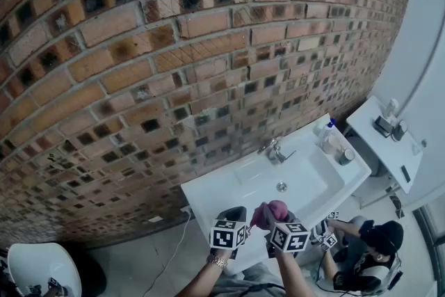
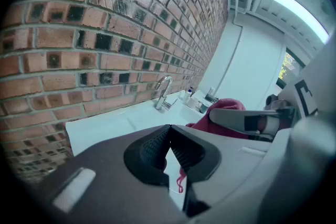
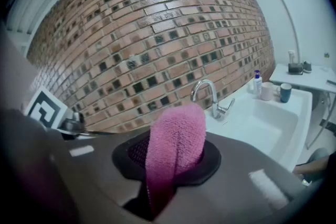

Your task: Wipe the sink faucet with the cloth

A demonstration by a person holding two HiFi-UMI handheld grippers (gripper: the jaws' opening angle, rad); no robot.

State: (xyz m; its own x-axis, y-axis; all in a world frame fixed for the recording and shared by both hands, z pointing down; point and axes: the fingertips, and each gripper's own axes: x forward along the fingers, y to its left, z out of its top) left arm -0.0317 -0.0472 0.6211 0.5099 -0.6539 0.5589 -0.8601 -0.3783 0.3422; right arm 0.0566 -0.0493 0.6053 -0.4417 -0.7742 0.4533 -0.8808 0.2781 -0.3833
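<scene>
The chrome faucet [image 1: 275, 149] rises at the back of the white sink [image 1: 208, 195], against the brick wall. In front of the sink's near edge my right gripper [image 1: 272, 220] is shut on a pink cloth [image 1: 270, 212], which bulges out over its jaws as a folded loop [image 3: 176, 147]. Just to its left, my left gripper [image 1: 233, 215] is shut with nothing between its tips [image 2: 168, 129]. In the right gripper view the faucet [image 3: 209, 94] stands ahead and slightly right, well beyond the cloth. In the left gripper view the faucet [image 2: 163, 92] is ahead and the cloth [image 2: 222, 111] is at the right.
A soap bottle [image 1: 327, 138] and a dark cup [image 1: 345, 156] stand on the sink's right end. A white shelf [image 1: 379, 146] with small items lies further right. A person in a dark cap [image 1: 379, 240] crouches at the lower right. The drain [image 1: 281, 186] is mid-basin.
</scene>
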